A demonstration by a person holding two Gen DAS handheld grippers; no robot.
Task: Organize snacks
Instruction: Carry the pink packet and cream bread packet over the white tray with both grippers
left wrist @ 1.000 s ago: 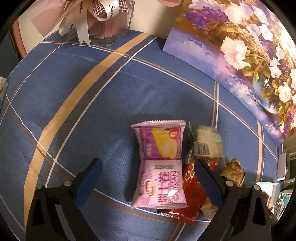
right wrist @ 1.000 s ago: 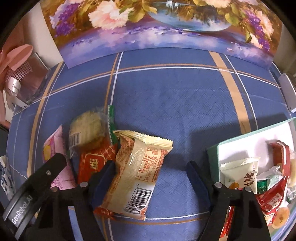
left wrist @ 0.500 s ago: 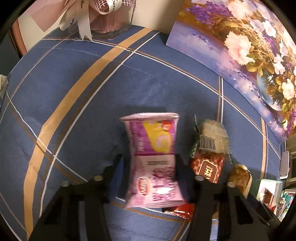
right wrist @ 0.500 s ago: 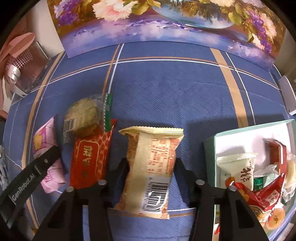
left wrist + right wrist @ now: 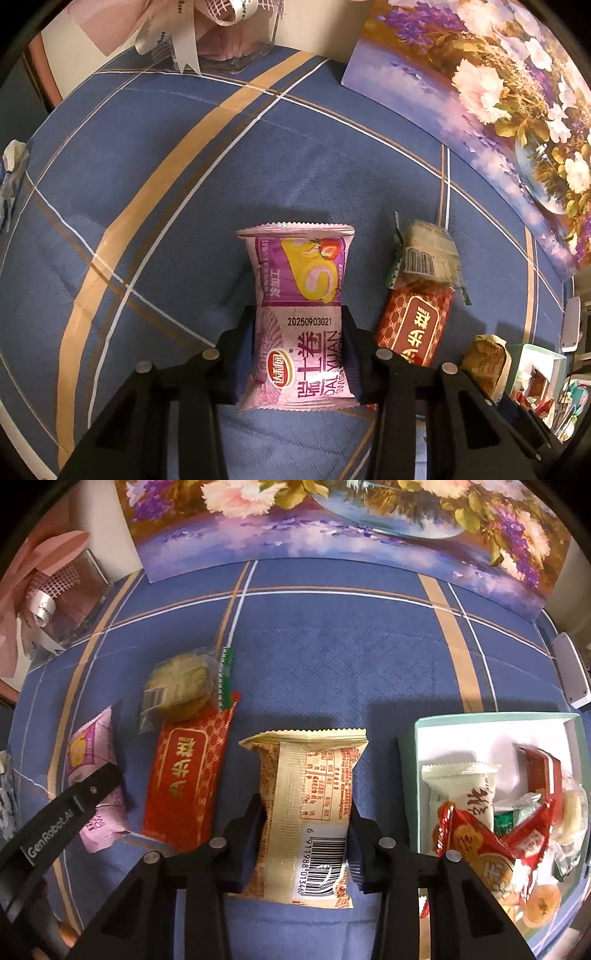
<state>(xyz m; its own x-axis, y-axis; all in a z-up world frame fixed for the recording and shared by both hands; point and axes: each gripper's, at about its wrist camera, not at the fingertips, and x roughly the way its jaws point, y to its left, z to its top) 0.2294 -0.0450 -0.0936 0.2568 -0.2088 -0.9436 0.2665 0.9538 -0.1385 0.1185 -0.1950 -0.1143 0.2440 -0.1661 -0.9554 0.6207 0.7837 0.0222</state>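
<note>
My left gripper (image 5: 298, 332) is shut on a pink Swiss-roll snack pack (image 5: 301, 295), held upright above the blue checked cloth. My right gripper (image 5: 306, 819) is shut on a beige snack pack with a barcode (image 5: 308, 797). A red snack pack (image 5: 186, 779) and a clear-wrapped round cookie (image 5: 181, 694) lie on the cloth between the two grippers; they also show in the left wrist view, the red pack (image 5: 415, 328) and the cookie (image 5: 424, 251). A mint-green box (image 5: 495, 723) with several snacks in it stands at the right.
A flower painting (image 5: 332, 520) leans along the back edge. A pink ribboned gift box (image 5: 221, 33) stands at the back left. A white device (image 5: 570, 672) lies at the far right. A crumpled wrapper (image 5: 11, 173) lies at the left edge.
Both grippers have closed, the left on the pink pack, the right on the beige pack. The beige pack has turned upright and moved off the red pack.
</note>
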